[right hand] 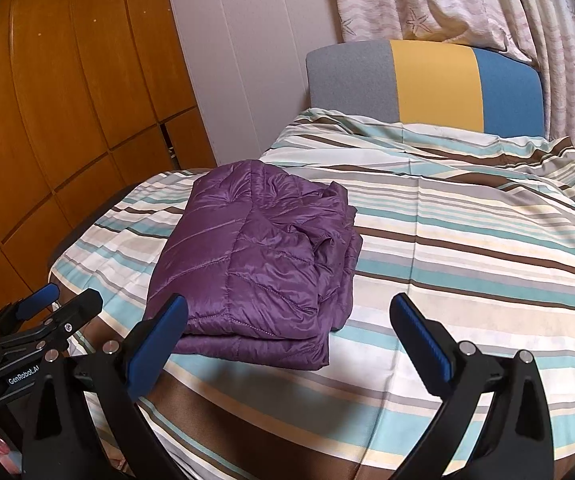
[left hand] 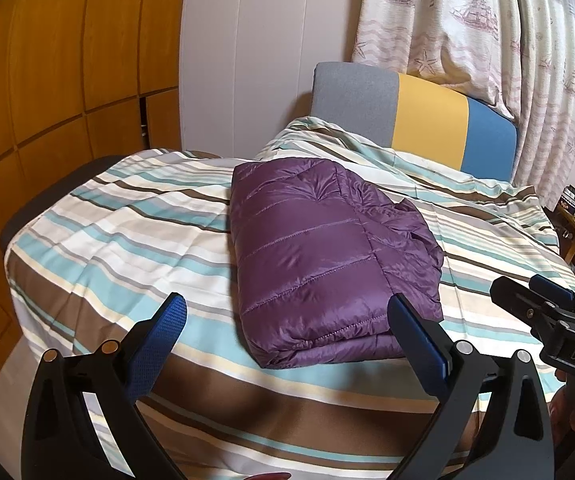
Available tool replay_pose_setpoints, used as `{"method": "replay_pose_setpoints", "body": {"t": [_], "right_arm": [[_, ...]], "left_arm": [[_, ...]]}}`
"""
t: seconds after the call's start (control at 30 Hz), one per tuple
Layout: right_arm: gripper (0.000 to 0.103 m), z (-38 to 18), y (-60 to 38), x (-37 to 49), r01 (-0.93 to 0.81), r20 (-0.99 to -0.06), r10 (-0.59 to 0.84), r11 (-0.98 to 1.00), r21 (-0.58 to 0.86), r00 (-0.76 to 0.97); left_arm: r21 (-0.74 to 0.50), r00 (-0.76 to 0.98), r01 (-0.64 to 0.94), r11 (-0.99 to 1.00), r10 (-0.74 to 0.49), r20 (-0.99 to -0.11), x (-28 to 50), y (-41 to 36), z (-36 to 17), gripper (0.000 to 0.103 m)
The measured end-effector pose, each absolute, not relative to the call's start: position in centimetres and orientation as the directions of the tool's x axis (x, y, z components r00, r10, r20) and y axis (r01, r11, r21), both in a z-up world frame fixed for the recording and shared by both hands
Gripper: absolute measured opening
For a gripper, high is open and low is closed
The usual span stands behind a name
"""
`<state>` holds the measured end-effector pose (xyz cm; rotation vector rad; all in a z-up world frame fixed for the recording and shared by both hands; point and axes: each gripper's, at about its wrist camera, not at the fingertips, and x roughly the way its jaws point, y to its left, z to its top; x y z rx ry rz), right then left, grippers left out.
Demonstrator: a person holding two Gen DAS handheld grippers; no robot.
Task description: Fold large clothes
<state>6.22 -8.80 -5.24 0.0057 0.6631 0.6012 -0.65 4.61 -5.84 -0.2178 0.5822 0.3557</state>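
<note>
Already folded into a thick block, the jacket [left hand: 327, 256] lies mid-bed [left hand: 127, 240] — puffy, light and slick, so probably best pinched at a stitched hem or edge rather than the billowy middle — while the left gripper [left hand: 287, 336] and right gripper [right hand: 287, 336] hover above, both spread and empty.

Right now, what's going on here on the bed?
A person is folding clothes with a handheld gripper in each hand. A purple puffer jacket lies folded into a compact bundle on the striped bedspread. The left gripper and right gripper are both open and hold nothing, hovering near the edge of the bed just short of the jacket. The fold looks done or nearly done.
</note>
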Motion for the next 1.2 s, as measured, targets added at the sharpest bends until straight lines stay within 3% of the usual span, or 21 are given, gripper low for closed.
{"method": "replay_pose_setpoints", "body": {"t": [1.2], "right_arm": [[0.101,-5.8,-8.7,6.6,-0.516,-0.596,0.526,0.831,0.209,0.606]], "left_arm": [[-0.107,0.742,-0.412,0.905,0.265,-0.615,-0.3,4.2,-6.9,0.100]]}}
